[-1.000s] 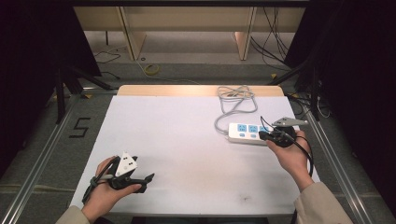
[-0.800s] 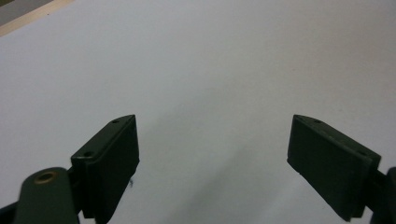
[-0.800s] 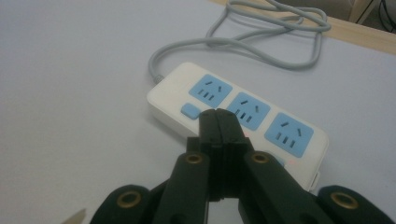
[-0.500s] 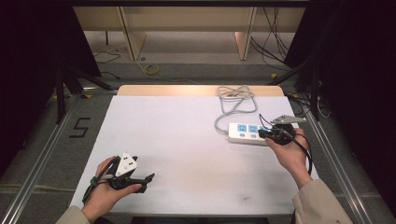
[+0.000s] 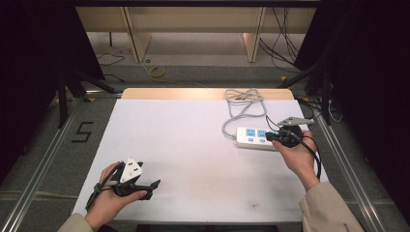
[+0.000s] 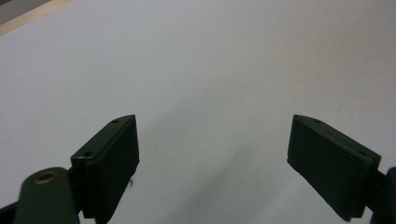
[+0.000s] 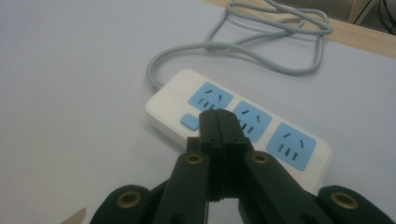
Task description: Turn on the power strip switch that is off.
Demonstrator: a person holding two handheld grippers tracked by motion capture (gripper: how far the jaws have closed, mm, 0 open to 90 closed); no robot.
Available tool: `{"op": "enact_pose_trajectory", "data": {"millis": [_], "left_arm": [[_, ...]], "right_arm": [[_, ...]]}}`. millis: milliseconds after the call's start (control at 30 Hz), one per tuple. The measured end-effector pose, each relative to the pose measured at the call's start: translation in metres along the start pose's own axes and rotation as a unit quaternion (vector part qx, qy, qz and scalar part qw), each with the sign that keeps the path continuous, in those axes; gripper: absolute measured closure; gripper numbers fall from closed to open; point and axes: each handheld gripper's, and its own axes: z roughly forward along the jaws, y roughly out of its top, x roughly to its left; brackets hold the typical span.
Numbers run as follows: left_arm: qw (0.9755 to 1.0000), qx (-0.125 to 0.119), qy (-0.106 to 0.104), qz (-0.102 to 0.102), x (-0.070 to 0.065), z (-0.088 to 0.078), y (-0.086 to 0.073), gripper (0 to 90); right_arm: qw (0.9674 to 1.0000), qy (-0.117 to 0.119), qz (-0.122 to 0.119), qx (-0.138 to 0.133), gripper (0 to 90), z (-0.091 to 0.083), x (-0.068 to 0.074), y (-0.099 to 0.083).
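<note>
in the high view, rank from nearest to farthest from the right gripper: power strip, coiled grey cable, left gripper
1. power strip: right beside the right gripper, just to its left.
2. coiled grey cable: behind the strip, at the table's far edge.
3. left gripper: across the table, near-left corner.

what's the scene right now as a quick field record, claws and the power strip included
surface: white table
main item: white power strip with three blue sockets and a blue switch, lying flat near the table's right side
cord: grey cable looped toward the far edge
right claw: jaws shut with nothing between them, tips over the strip near its switch; contact cannot be told
left claw: jaws wide open with nothing between them, low over bare table at the near left
hands: one on each claw
</note>
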Motion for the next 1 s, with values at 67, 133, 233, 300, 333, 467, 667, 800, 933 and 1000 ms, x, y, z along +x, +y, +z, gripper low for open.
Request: {"op": "enact_pose_trajectory", "data": {"millis": [67,133,233,300,333,467,667,800,933,1000], "left_arm": [[1.0000,0.001,0.001,-0.001,0.000,0.000,0.000,16.2],[1.0000,0.002,0.002,-0.002,0.001,0.000,0.000,16.2],[1.0000,0.001,0.002,-0.001,0.000,0.000,0.000,16.2],[1.0000,0.002,0.001,-0.002,0.001,0.000,0.000,16.2],[1.0000,0.000,0.002,-0.004,0.001,0.000,0.000,16.2],[1.0000,0.001,0.004,-0.006,0.002,0.000,-0.001,16.3],[1.0000,0.000,0.002,-0.006,0.001,0.000,0.000,16.3],[1.0000,0.001,0.001,-0.005,0.001,0.000,-0.001,16.3],[1.0000,0.002,0.000,-0.003,0.001,0.001,0.000,16.3],[1.0000,0.003,0.001,-0.002,0.001,0.001,0.000,16.3]], "right_arm": [[1.0000,0.001,-0.001,0.006,90.0,0.001,0.001,0.002],[0.9999,0.001,-0.002,0.010,90.0,0.003,0.001,0.003],[0.9999,0.002,-0.002,0.014,90.0,0.004,0.001,0.003],[0.9998,0.003,-0.001,0.020,90.0,0.006,0.000,0.004],[0.9997,0.004,0.000,0.025,90.0,0.008,0.000,0.004],[0.9996,0.001,-0.001,0.029,90.0,0.010,-0.002,0.007],[0.9990,0.002,-0.005,0.044,90.0,0.015,-0.003,0.010],[0.9987,0.002,-0.005,0.052,90.0,0.017,-0.004,0.012],[0.9983,0.003,-0.004,0.058,90.0,0.019,-0.005,0.014],[0.9981,0.002,-0.004,0.061,90.0,0.020,-0.006,0.015]]}}
